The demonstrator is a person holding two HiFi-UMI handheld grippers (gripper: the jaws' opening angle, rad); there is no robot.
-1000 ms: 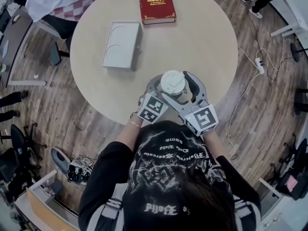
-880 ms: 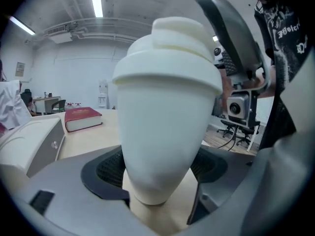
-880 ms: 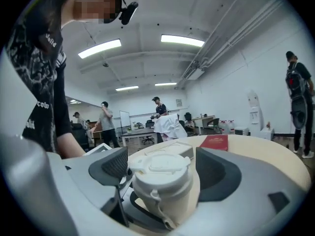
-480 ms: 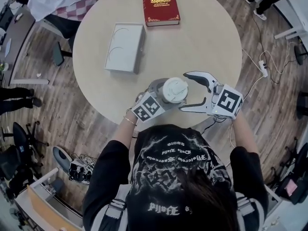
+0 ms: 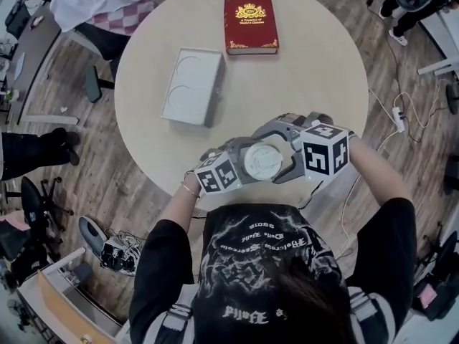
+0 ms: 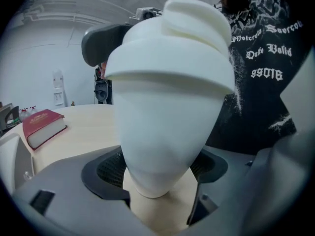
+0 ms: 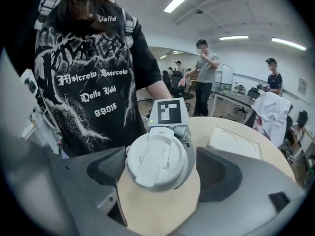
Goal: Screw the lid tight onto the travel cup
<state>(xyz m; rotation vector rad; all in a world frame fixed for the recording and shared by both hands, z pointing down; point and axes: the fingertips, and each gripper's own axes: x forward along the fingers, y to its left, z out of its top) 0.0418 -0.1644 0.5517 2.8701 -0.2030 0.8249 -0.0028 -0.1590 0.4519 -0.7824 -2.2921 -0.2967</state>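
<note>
The white travel cup [image 6: 167,127] is gripped by its lower body in my left gripper [image 6: 157,181], just above the table's near edge. Its pads [image 6: 109,168] press the cup from both sides. On top sits the white lid [image 5: 263,160] with a flip tab. My right gripper [image 5: 271,155] comes in from the right and straddles the lid [image 7: 157,161]. Its jaws have just been opening; the lid stands between them with a gap on each side. The right gripper [image 7: 162,177] is open.
A round beige table [image 5: 315,70] holds a red book [image 5: 251,24] at the far side and a white tray [image 5: 192,86] at the left. Chairs, cables [image 5: 391,110] and a bystander's legs [image 5: 36,153] surround the table on the wooden floor.
The right gripper let go of the lid, swung out to the right, rolled, and came back around the lid. The cup and left gripper shifted slightly toward the person.
</note>
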